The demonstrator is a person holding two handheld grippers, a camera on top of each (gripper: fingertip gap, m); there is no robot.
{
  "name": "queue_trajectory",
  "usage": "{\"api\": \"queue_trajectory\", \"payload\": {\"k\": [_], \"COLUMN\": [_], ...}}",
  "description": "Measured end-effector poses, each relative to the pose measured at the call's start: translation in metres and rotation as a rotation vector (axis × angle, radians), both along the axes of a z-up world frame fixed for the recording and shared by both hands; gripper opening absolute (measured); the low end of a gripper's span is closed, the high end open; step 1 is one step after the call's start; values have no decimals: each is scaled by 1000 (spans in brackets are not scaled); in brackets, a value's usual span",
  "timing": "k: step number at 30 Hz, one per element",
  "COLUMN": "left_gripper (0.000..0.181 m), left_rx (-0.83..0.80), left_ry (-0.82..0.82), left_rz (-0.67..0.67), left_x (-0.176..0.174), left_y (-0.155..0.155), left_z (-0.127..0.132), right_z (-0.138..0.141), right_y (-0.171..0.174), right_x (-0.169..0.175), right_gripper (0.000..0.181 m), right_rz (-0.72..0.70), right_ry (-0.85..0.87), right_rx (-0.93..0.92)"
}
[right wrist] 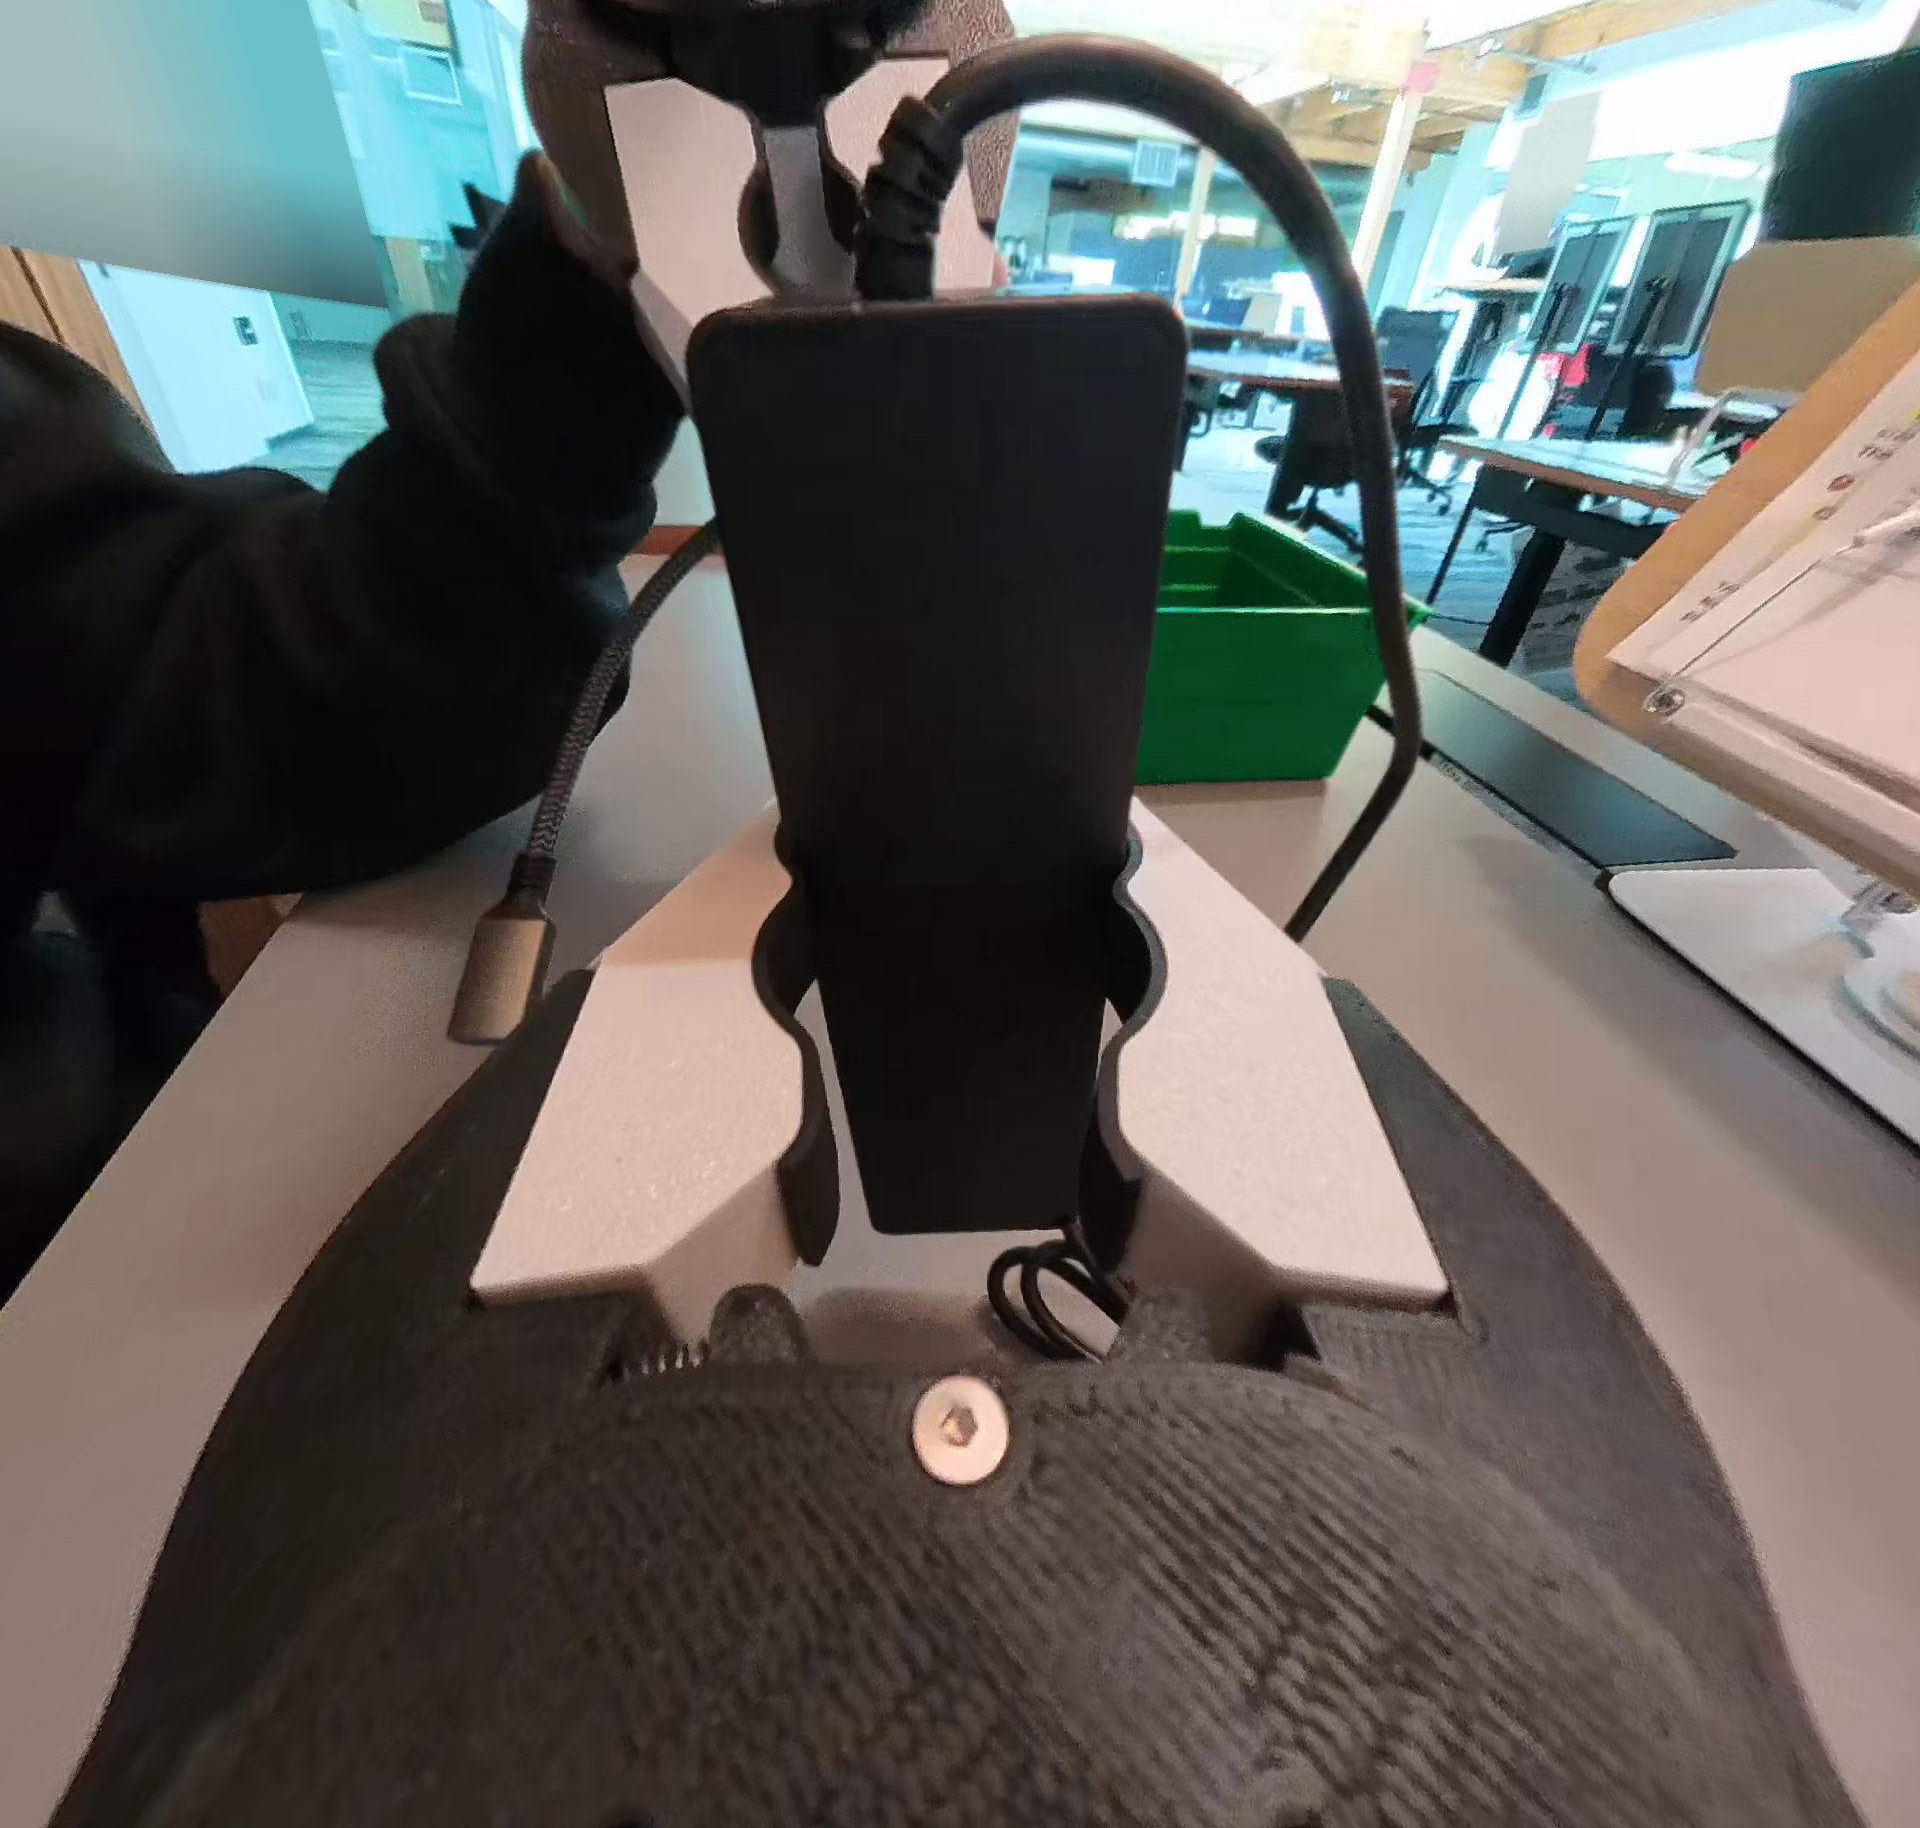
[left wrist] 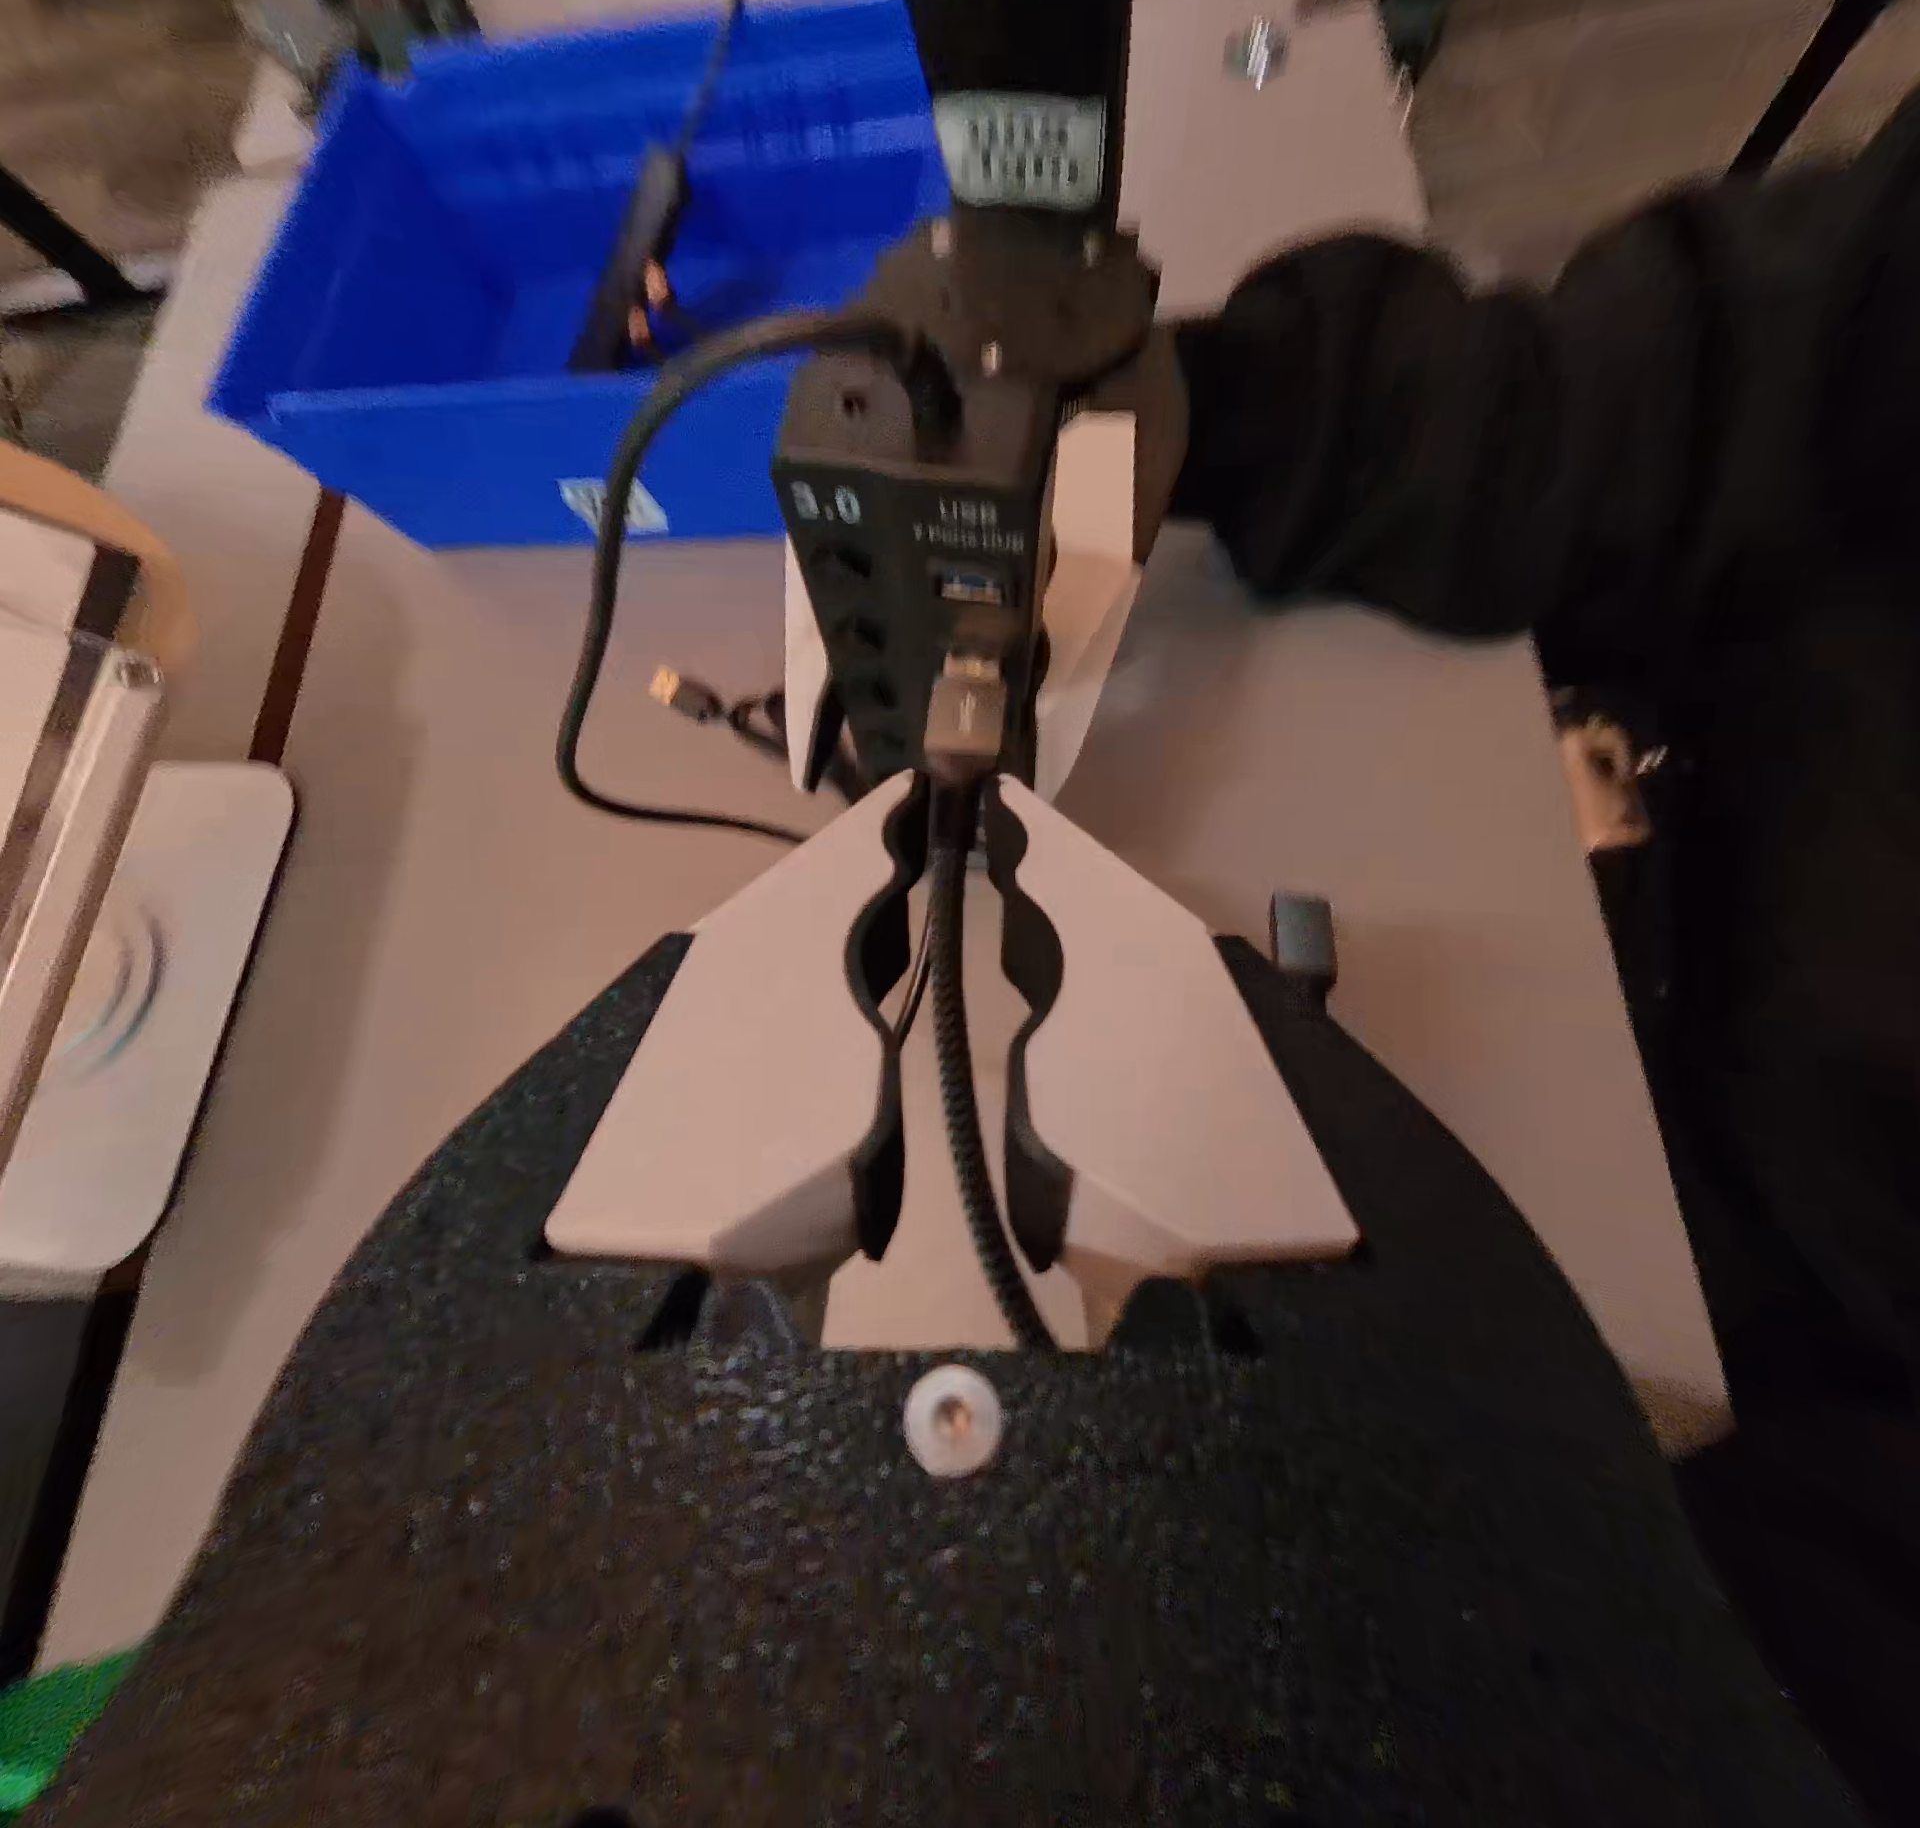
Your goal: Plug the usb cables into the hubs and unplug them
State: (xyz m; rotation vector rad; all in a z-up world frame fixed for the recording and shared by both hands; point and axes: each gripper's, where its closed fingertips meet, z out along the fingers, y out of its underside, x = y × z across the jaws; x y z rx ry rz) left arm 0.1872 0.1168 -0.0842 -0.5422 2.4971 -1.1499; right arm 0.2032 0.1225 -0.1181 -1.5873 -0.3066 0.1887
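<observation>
On inspection I found my right gripper [right wrist: 961, 989] clamped on the black USB hub [right wrist: 940, 698], holding it above the white table [right wrist: 1507, 999] with the hub's lower end seated between the fingers. The hub's own black cable [right wrist: 1351, 344] arched from its far end down to the table. My left gripper [left wrist: 948, 802] faced the hub's port side; its fingers were closed on the braided cable [left wrist: 961, 1030] just behind the silver USB plug [left wrist: 968, 713]. The plug sat at a hub port directly ahead of the fingertips; I could not tell how deeply it was seated. The cable's other grey connector [right wrist: 504, 968] lay at the table edge. A blue bin [left wrist: 540, 303] and a green bin [right wrist: 1247, 656] stood beyond.
</observation>
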Motion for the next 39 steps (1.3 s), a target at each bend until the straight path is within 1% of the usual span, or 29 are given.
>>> {"api": "queue_trajectory", "payload": {"k": [2,6,7,8,11,14,18,22,26,30,32,35,39], "left_gripper": [18,27,22,14,14,13,13,13,13,13,14,15,13], "left_rx": [-90,-7,-7,-17,-3,52,57,84,12,33,8,-13,2], "left_ry": [-17,6,8,8,-3,-23,-20,-20,-8,6,-18,-69,-53], "left_rz": [-9,11,11,11,4,-17,-22,-52,-91,-74,-16,7,31], "left_x": [1,5,6,7,8,7,11,9,6,8,15,16,15], "left_y": [-8,-7,-8,-11,-11,-9,-10,-10,-13,-11,-11,-15,-7], "left_z": [12,-4,-5,-4,-4,-8,-12,-16,-11,-16,-9,1,-1], "right_z": [3,6,7,7,7,3,-2,-8,-6,-9,-4,9,13], "right_y": [-1,-1,-1,-1,-2,0,-1,0,-1,0,1,-2,-5], "right_x": [1,2,2,2,2,1,5,3,-4,-2,6,9,11], "right_gripper": [52,52,52,52,52,52,52,52,52,52,52,52,52], "right_rz": [-11,-19,-19,-25,-26,-40,-66,-49,-4,-18,-58,-76,-83], "right_ry": [-3,-2,-2,-5,0,-37,-64,-52,-20,-41,-38,-16,-10], "right_rx": [15,26,25,24,23,-4,-46,-79,-68,-79,-47,16,33]}}
